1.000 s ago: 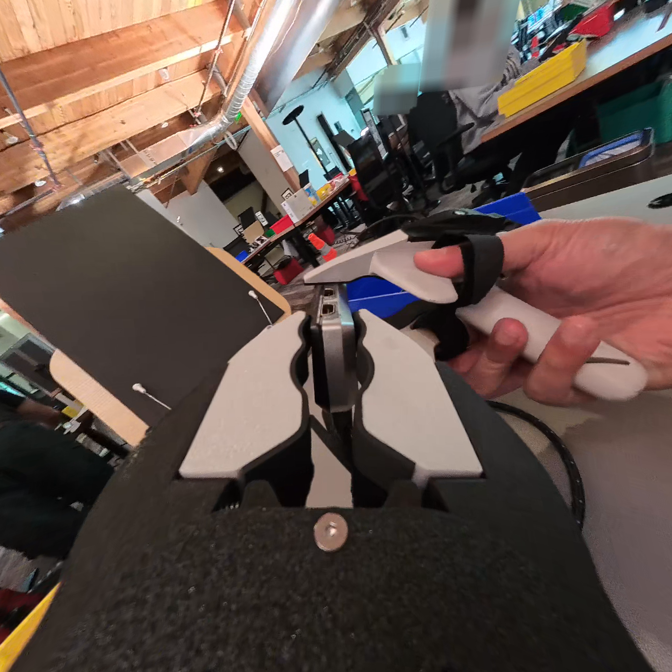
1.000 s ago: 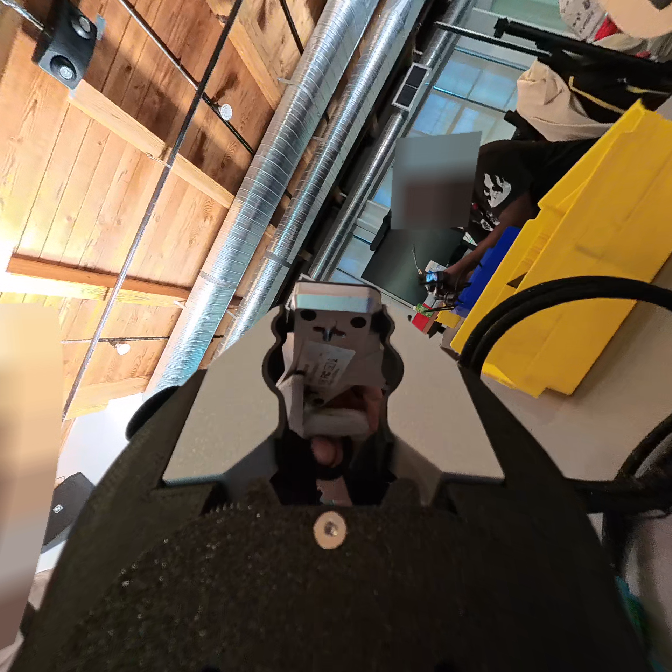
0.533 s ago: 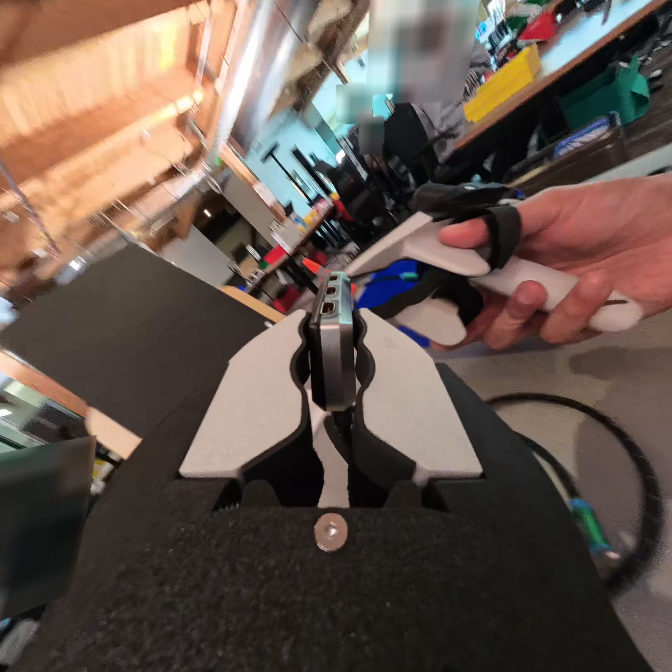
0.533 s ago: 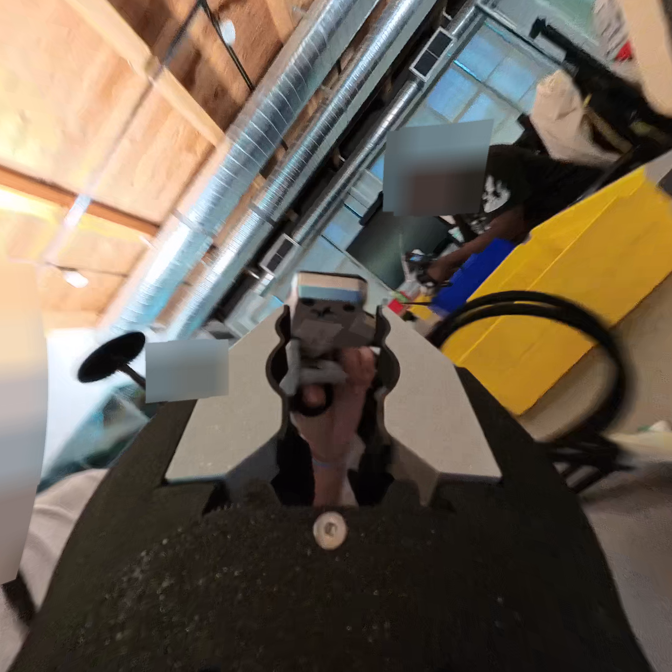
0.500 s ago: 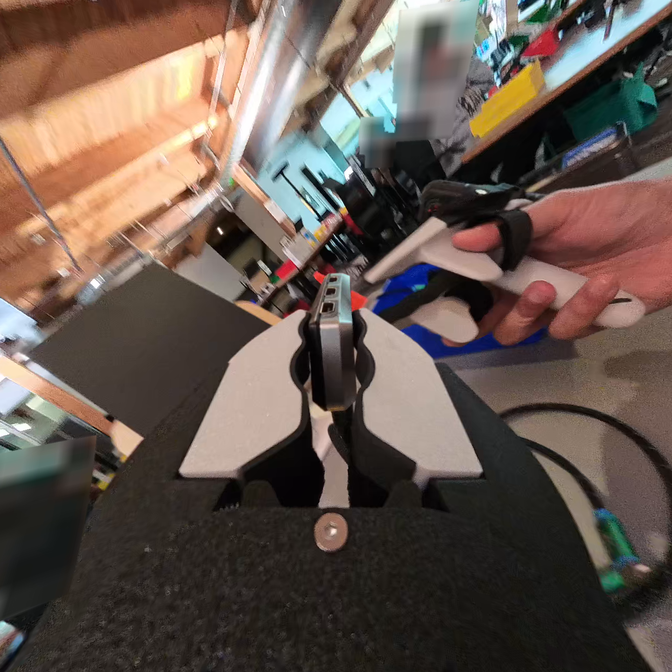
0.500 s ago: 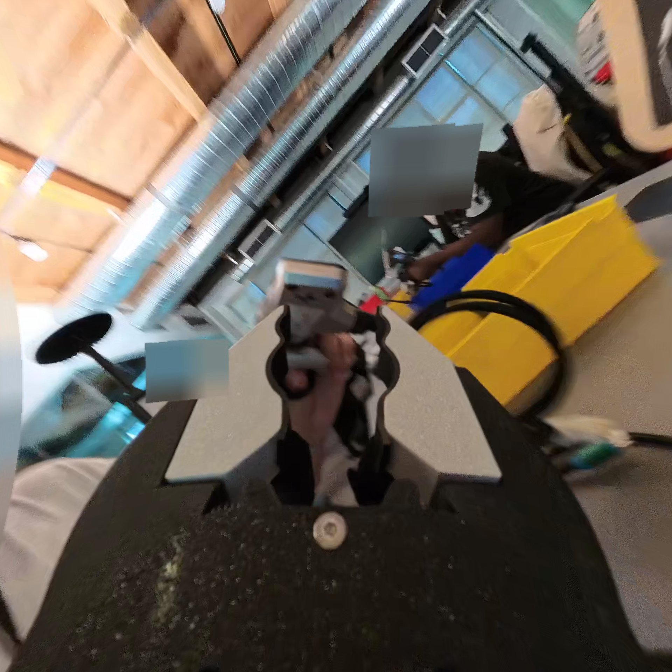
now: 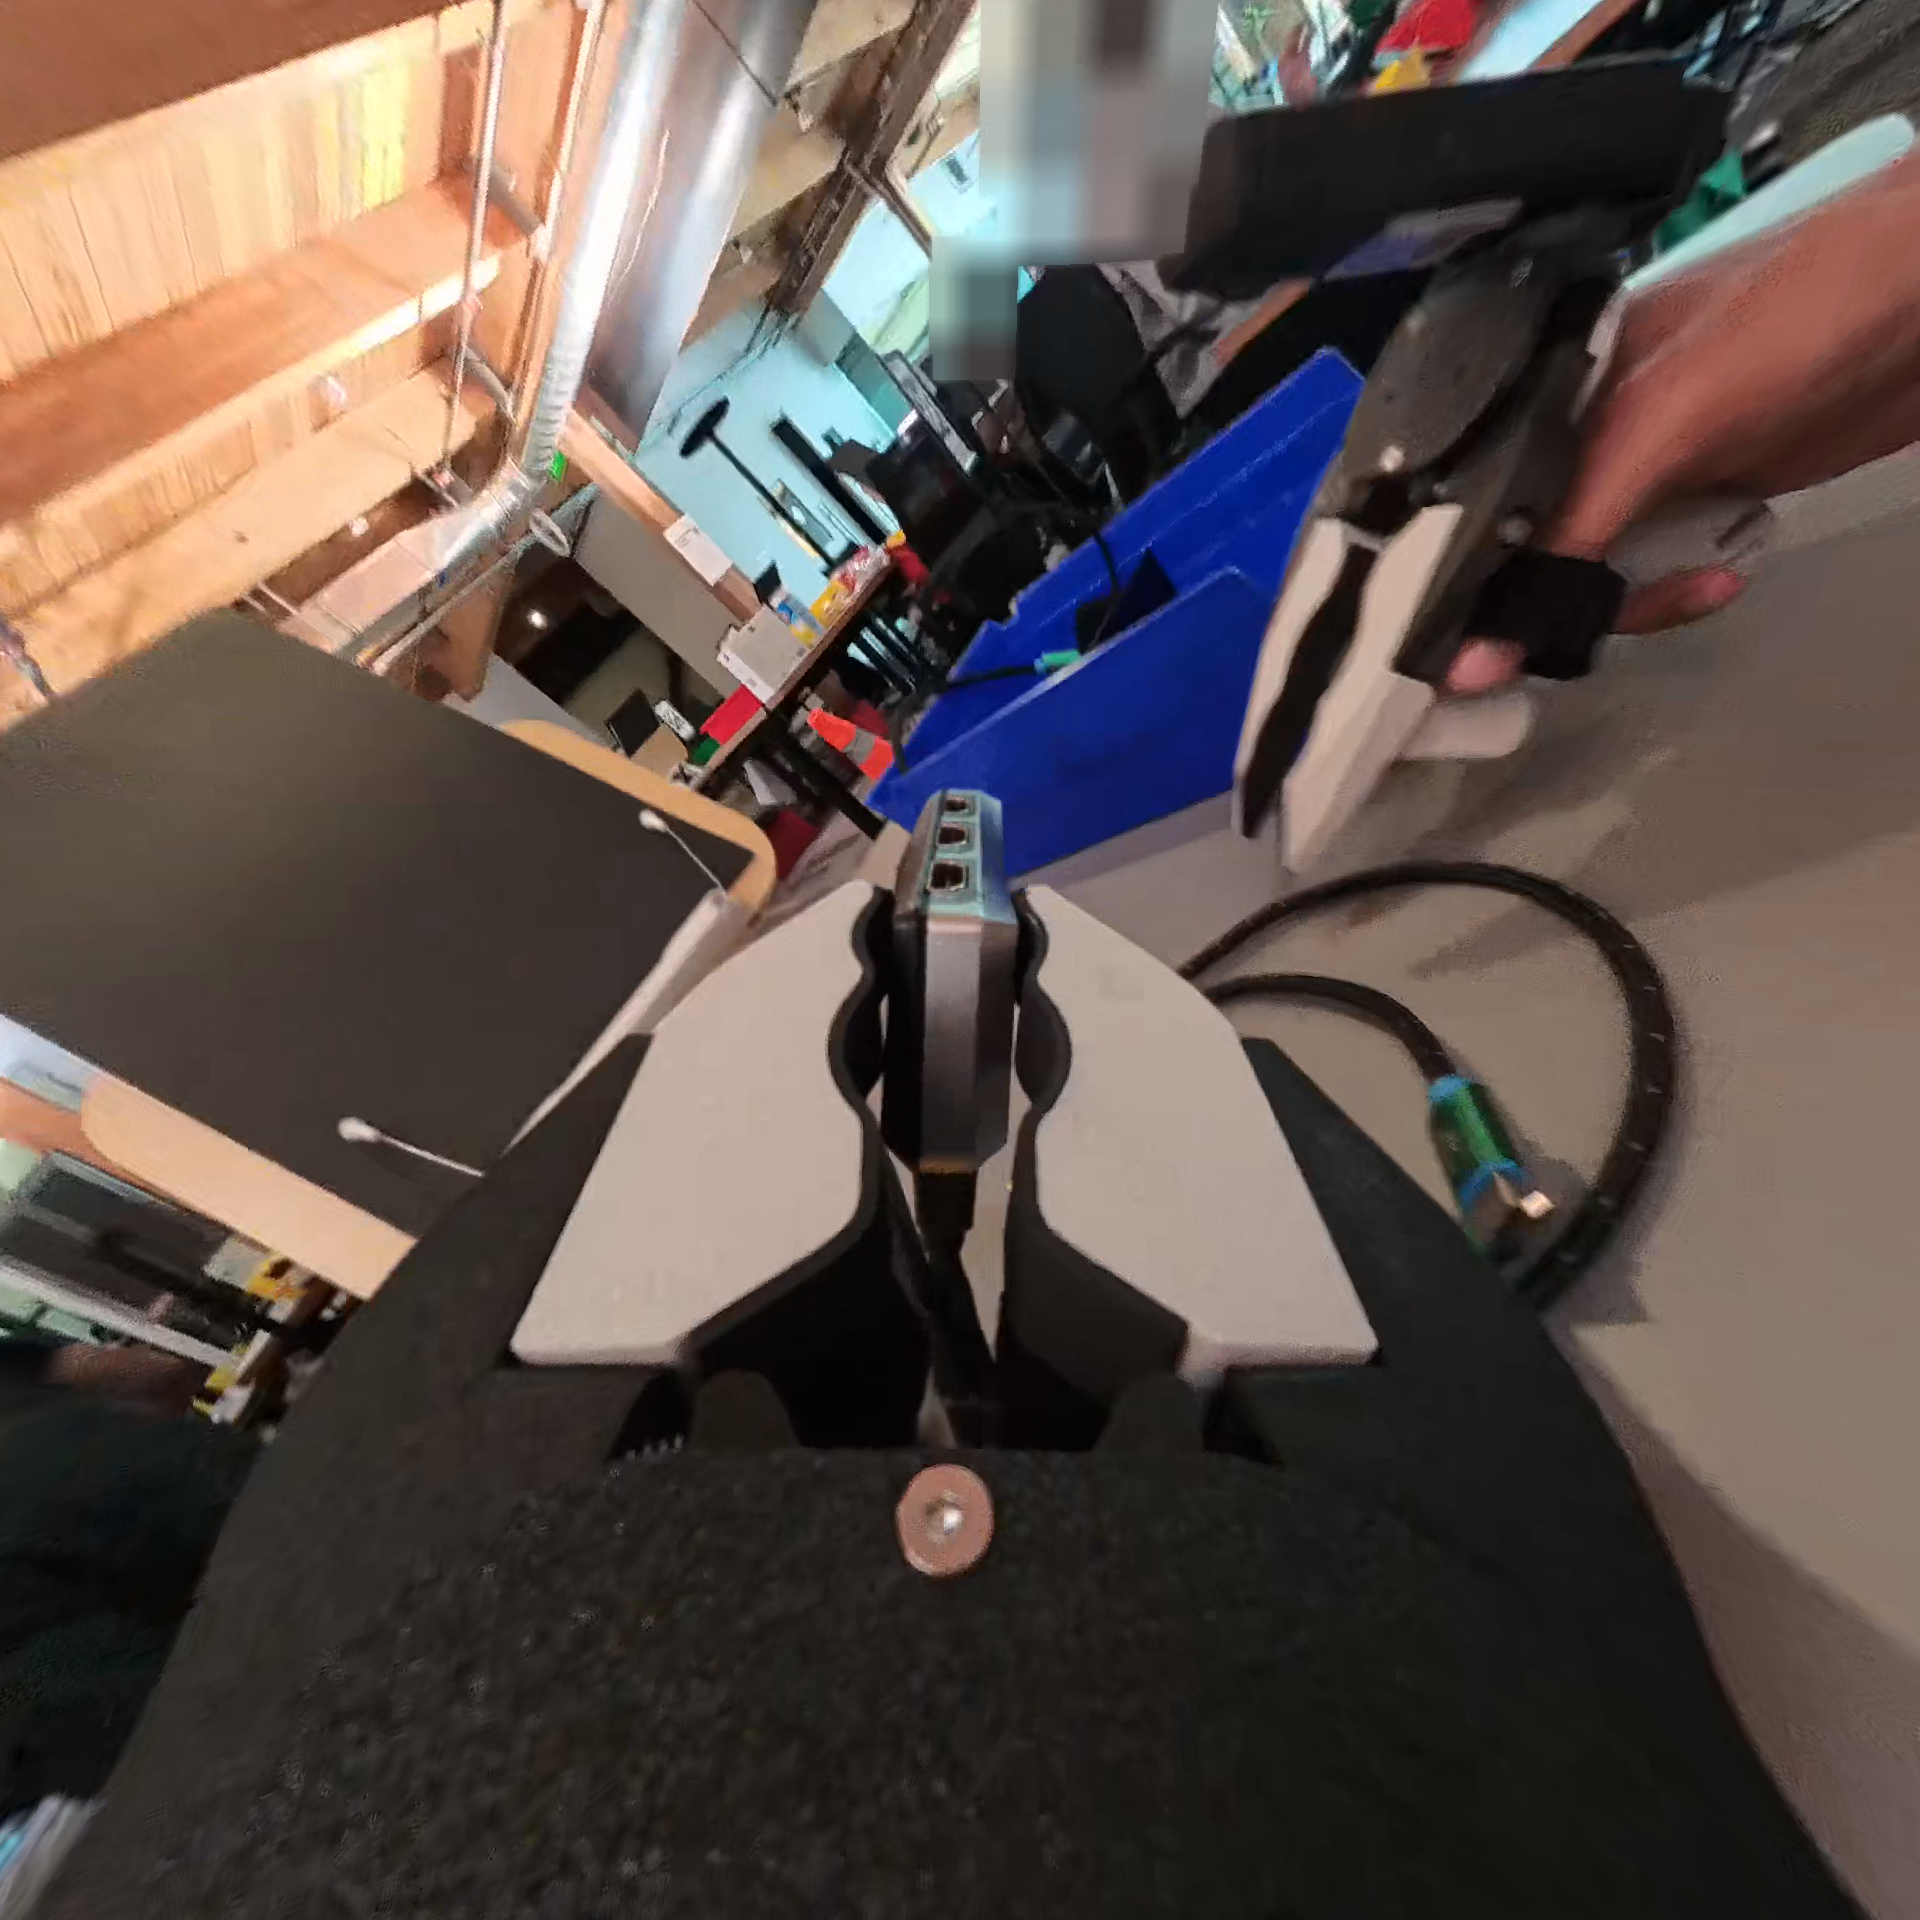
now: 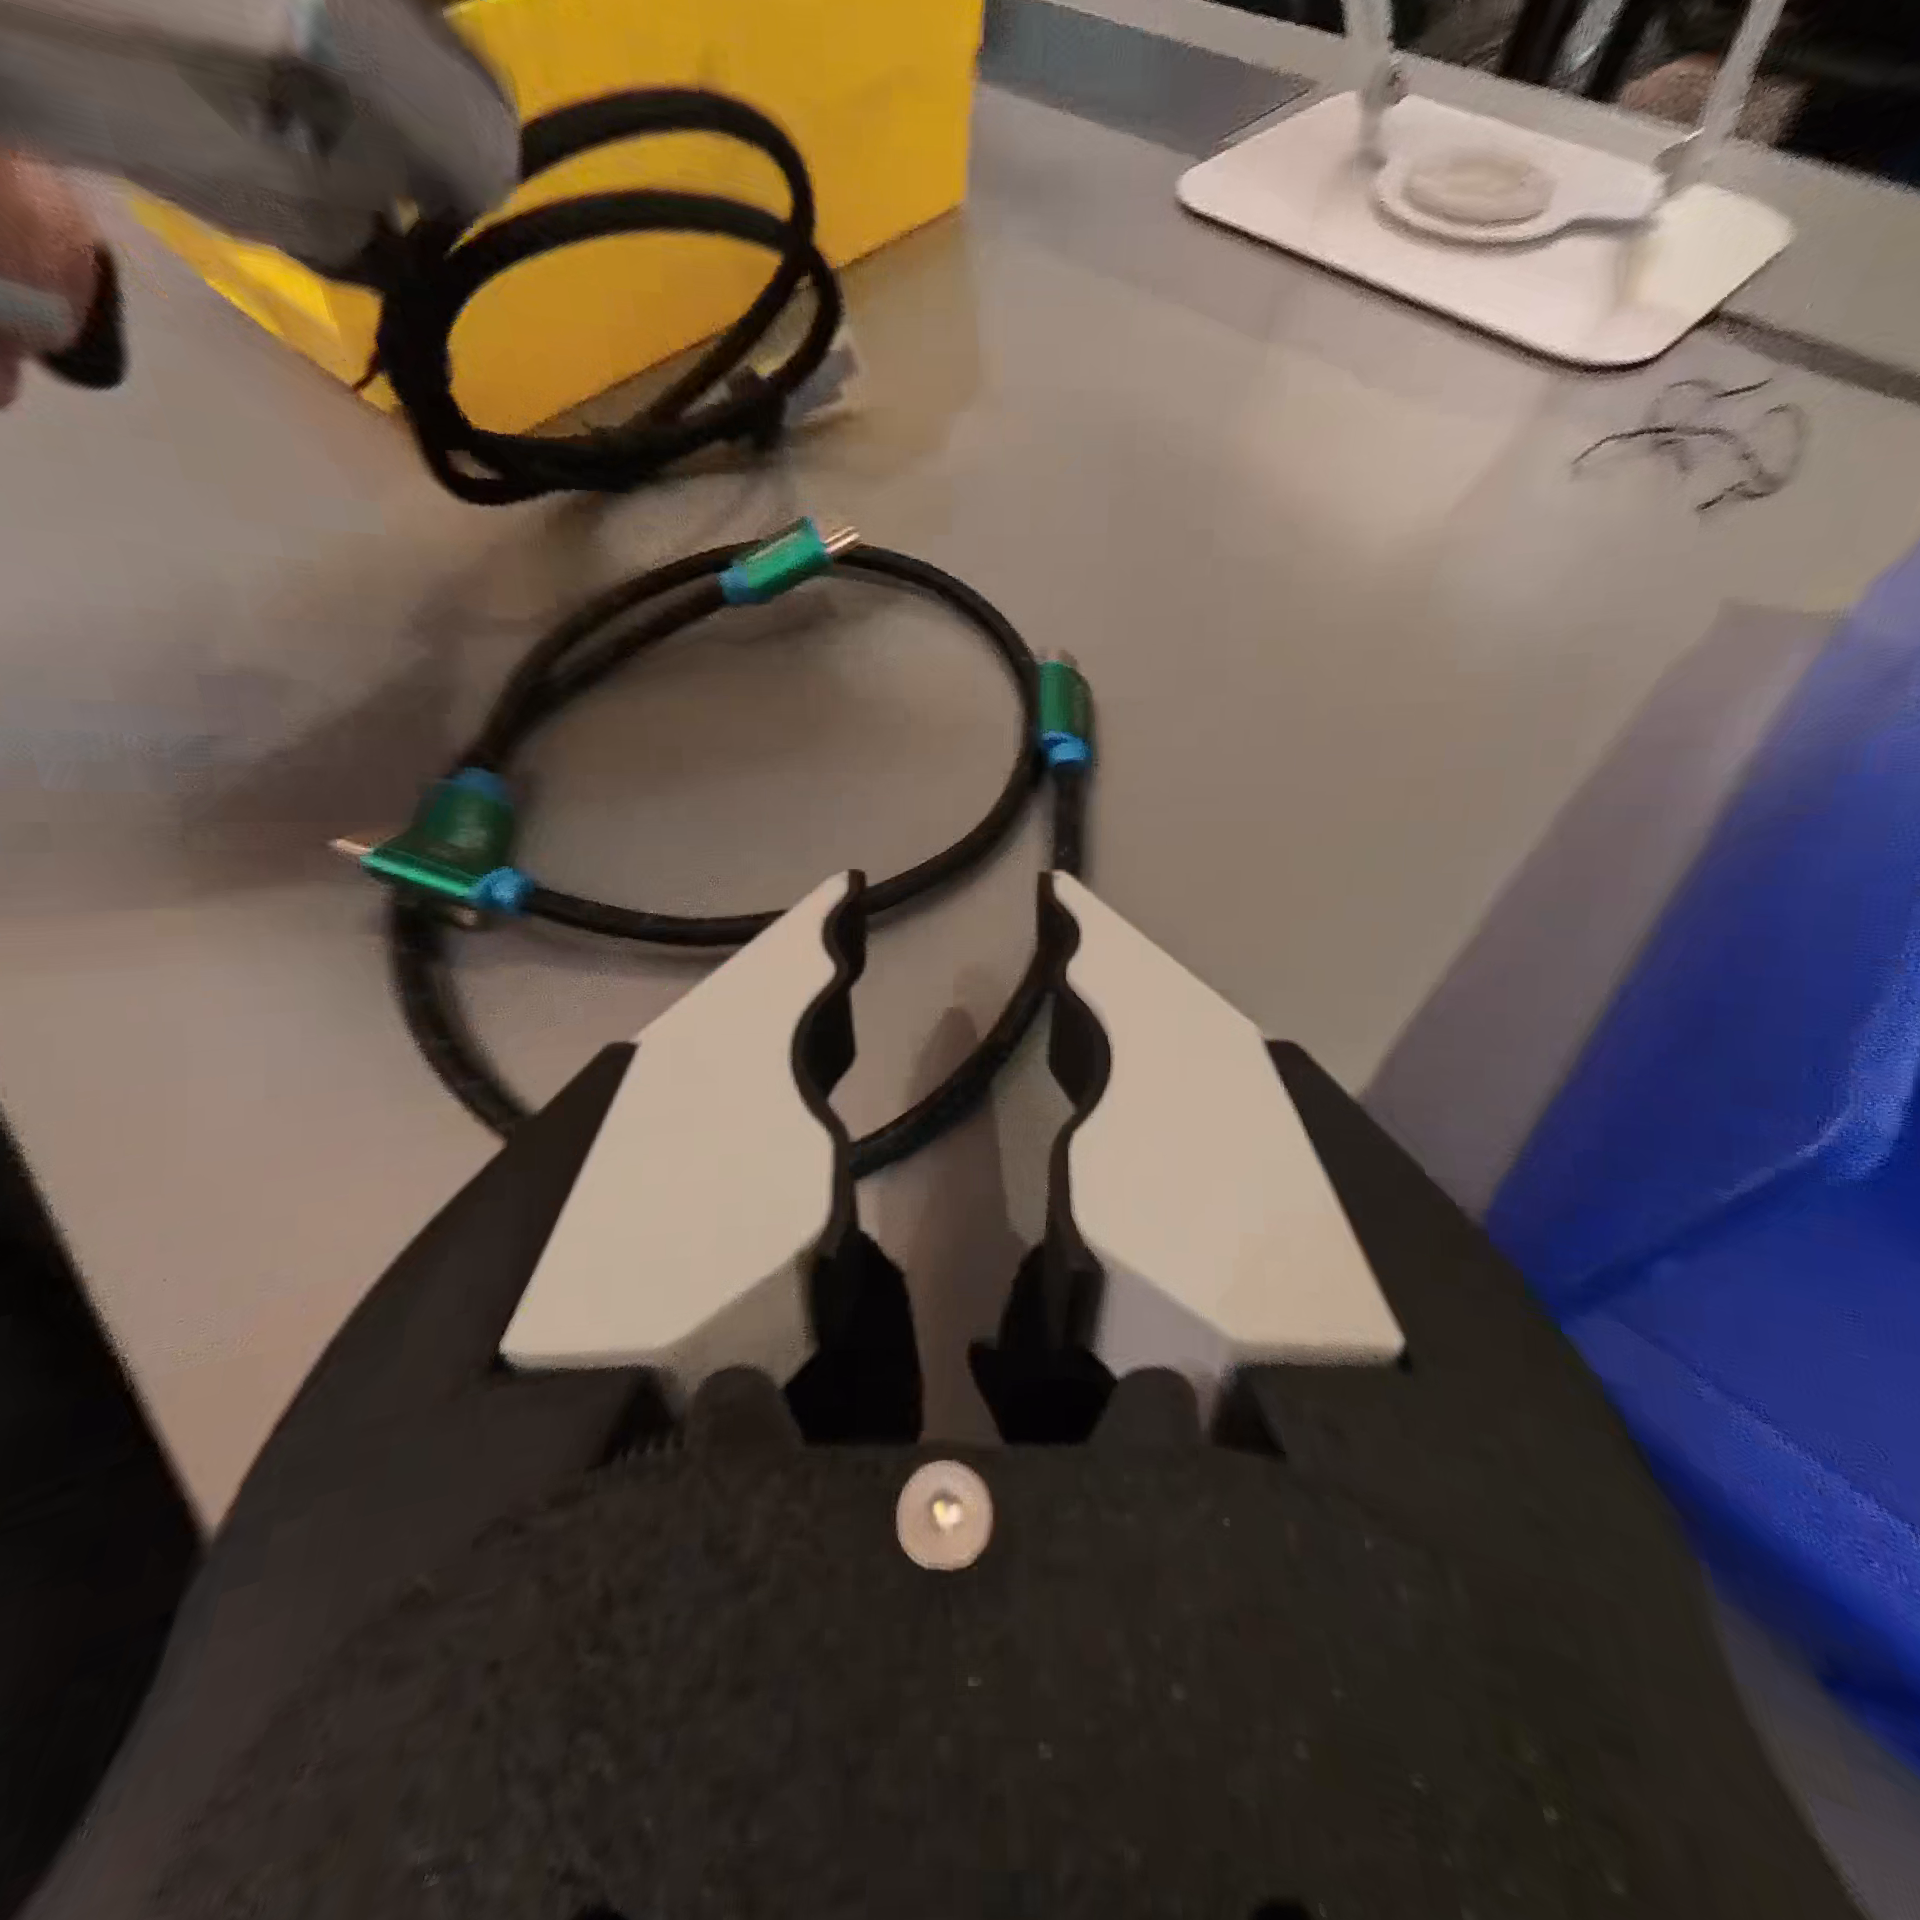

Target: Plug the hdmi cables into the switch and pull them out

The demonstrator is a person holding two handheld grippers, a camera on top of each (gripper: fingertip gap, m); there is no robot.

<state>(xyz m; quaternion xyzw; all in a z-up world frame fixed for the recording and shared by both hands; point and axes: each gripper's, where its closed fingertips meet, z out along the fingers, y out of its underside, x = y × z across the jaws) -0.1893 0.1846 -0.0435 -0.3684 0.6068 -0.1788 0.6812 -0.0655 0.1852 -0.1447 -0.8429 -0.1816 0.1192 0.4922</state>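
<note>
1. While motion blur smears both views, the left gripper (image 7: 951, 914) clamps the switch (image 7: 948, 987) edge-on.
2. Right gripper (image 8: 951, 894) gapes empty above HDMI cables (image 8: 748, 748) on the table (image 8: 1247, 520).
3. No writing is legible.

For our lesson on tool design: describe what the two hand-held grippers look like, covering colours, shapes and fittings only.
Each gripper, left and right, has two pale grey wedge-shaped fingers with wavy, notched black inner edges. They sit on a black, rough-textured body with a round silver screw at its middle. In the left wrist view the right gripper's pale grey handle carries a black finger strap.
</note>
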